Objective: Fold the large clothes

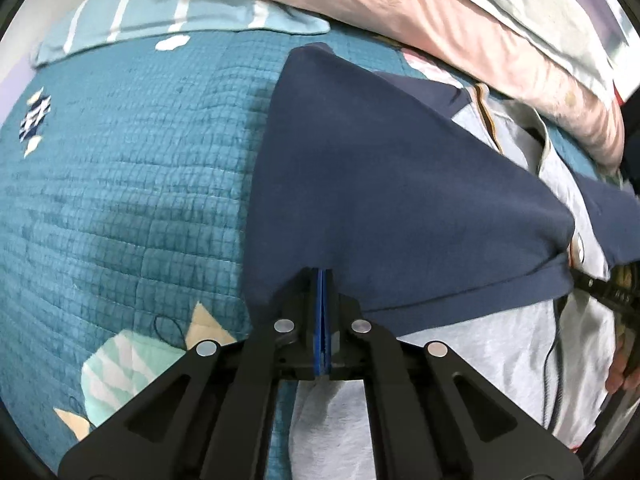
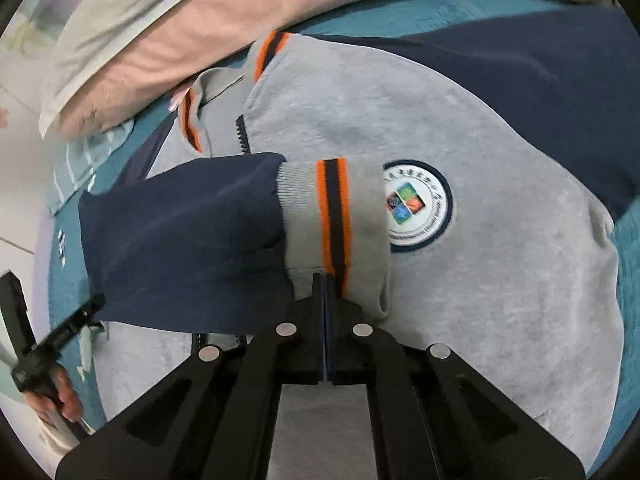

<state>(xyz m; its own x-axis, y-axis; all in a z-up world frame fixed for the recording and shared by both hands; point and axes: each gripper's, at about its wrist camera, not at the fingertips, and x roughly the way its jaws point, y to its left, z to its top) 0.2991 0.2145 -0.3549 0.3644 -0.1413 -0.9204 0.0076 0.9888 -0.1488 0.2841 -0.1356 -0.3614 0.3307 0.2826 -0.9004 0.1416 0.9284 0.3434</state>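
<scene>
Fabric of a navy sleeve (image 1: 380, 184) is being pinched in the left gripper (image 1: 322, 280), its jaws clamped. The right gripper (image 2: 327, 284) is pinching that sleeve's grey ribbed cuff with orange stripes (image 2: 336, 216), lying across the grey zip jacket (image 2: 500, 280) on a teal quilted bedspread (image 1: 120, 200); pink pillow (image 1: 440, 20) far.

jacket (image 2: 460, 128): grey, navy sleeves | flat on bed, front up | my tongs pinch striped cuff (image 2: 334, 216) over chest
</scene>
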